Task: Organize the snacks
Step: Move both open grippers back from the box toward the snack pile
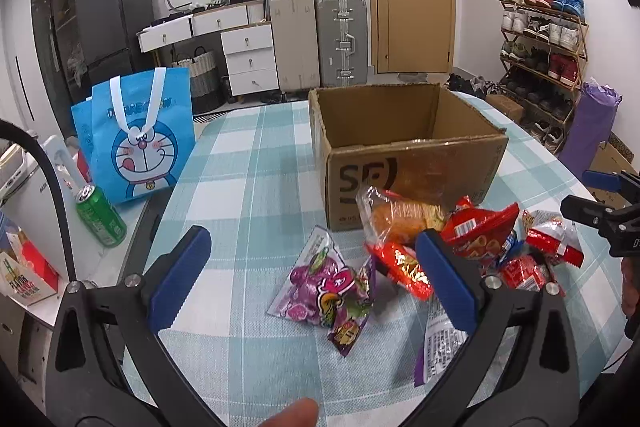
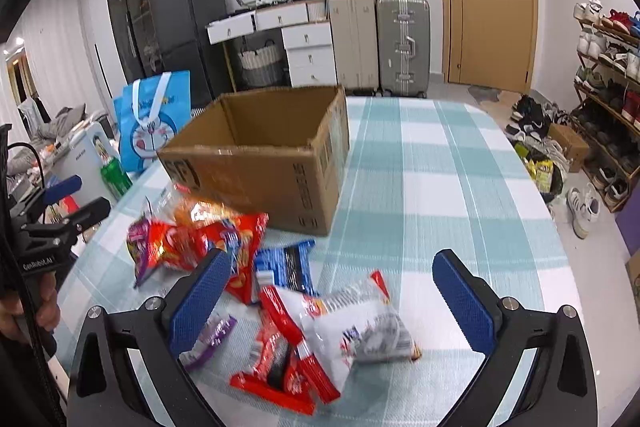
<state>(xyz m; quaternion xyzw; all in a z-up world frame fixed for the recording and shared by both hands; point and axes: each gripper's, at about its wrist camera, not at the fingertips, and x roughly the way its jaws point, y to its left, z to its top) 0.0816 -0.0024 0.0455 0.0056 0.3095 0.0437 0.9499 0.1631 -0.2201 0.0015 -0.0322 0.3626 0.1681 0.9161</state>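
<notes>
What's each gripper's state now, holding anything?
Left gripper: jaws open, holding nothing, above the purple snack packet.
Right gripper: jaws open, holding nothing, above the white-and-red snack bag.

Snack packets (image 1: 404,267): glossy crinkly plastic film. Box (image 1: 404,151): matt brown corrugated cardboard w/ shiny tape. Counter (image 2: 440,167) cloth: woven checked fabric. Gripper pads (image 2: 204,303): blue textured rubber-like; frame matt black plastic.

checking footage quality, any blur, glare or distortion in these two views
Left wrist view: strong fisheye bending, dark corners, glare on the cardboard box tape, snacks sharp. Right wrist view: same bending, white-and-red packet looks smeared, door straight but leaning.
</notes>
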